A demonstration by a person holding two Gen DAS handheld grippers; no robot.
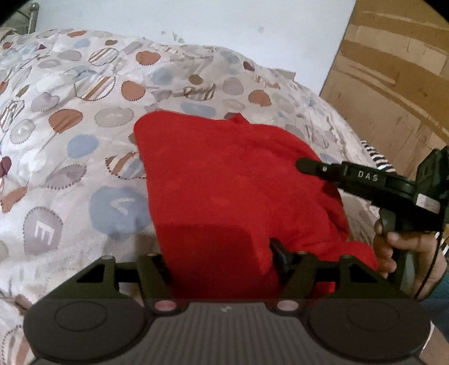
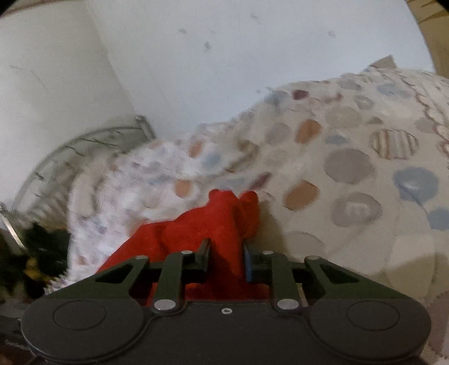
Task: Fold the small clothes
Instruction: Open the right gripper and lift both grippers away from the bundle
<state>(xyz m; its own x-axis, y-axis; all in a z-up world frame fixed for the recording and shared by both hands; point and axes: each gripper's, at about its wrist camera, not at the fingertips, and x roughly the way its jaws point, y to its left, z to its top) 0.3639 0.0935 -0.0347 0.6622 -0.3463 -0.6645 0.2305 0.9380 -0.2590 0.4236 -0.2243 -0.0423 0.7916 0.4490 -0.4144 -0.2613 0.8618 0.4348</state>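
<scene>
Both claws, left (image 1: 221, 261) and right (image 2: 226, 252), pinched the red cloth (image 1: 224, 182) at mid-frame, holding it taut over the quilt (image 1: 70, 118), probably for a fold.

I see a plain bright red garment (image 1: 224, 179) lying on a pale cream quilt (image 1: 70, 118) printed with brown, blue, grey and striped circles and hearts. Both grippers, left (image 1: 224, 264) and right (image 2: 226, 252), are black. The wall (image 1: 196, 19) behind is white; the cardboard box (image 1: 393, 78) is tan.
</scene>
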